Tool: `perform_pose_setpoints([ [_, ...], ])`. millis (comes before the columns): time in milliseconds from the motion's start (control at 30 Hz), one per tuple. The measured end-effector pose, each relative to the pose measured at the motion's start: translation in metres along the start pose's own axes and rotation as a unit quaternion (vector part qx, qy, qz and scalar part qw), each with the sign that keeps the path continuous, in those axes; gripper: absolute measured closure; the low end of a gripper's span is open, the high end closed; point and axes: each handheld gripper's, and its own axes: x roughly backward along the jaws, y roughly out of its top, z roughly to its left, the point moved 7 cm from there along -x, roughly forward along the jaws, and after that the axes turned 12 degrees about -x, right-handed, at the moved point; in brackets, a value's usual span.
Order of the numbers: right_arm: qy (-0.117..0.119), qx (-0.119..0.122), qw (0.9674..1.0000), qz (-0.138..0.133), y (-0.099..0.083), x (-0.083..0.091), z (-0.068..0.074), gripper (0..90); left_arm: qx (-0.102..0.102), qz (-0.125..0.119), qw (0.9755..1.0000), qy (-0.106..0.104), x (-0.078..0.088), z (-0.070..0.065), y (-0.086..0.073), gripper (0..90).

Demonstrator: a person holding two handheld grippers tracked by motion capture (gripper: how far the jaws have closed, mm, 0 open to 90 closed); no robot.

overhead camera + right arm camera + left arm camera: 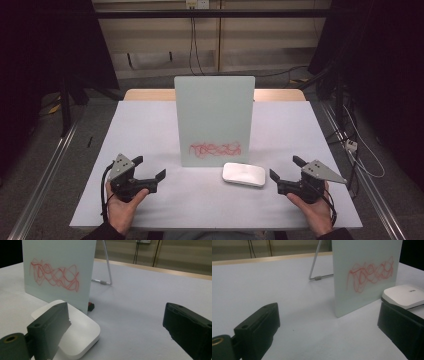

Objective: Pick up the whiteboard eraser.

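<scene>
Eraser (243, 174), a flat white rounded-rectangle block, lies on the table (150, 130) directly in front of the upright whiteboard (214, 120), toward its right lower corner, with its long axis running roughly parallel to the board's face. Red scribble (216, 148) sits low on the board, just above and behind the eraser. Right tongs (285, 175) rest near the eraser's right end, jaws spread wide and holding nothing; in the right gripper view the eraser (75, 335) lies just ahead of the left-hand jaw. Left tongs (148, 173) are well apart from it, to the left of the board's lower edge, jaws likewise spread and empty. Judgement: the right hand is the nearer and should take the eraser, closing across its short width. Open table lies all round both hands. The board stands on a thin wire stand (318, 262) behind it, so a hard push could tip it. A small red-and-black object (90, 306) lies at the board's foot beside the eraser; identity unclear
</scene>
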Motion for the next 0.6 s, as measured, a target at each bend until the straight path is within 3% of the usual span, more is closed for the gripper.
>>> perform_pose_setpoints([
  [400,0.008,-0.006,0.9999,0.013,-0.0012,-0.0003,-0.0019,6.4,-0.001,0.014,0.9999,-0.003,-0.0007,-0.0002,-0.0030,3.8],
  [600,0.013,-0.003,0.9998,0.017,-0.0006,-0.0010,0.0034,6.4,0.001,0.010,0.9999,-0.007,0.0025,-0.0011,-0.0026,3.8],
])
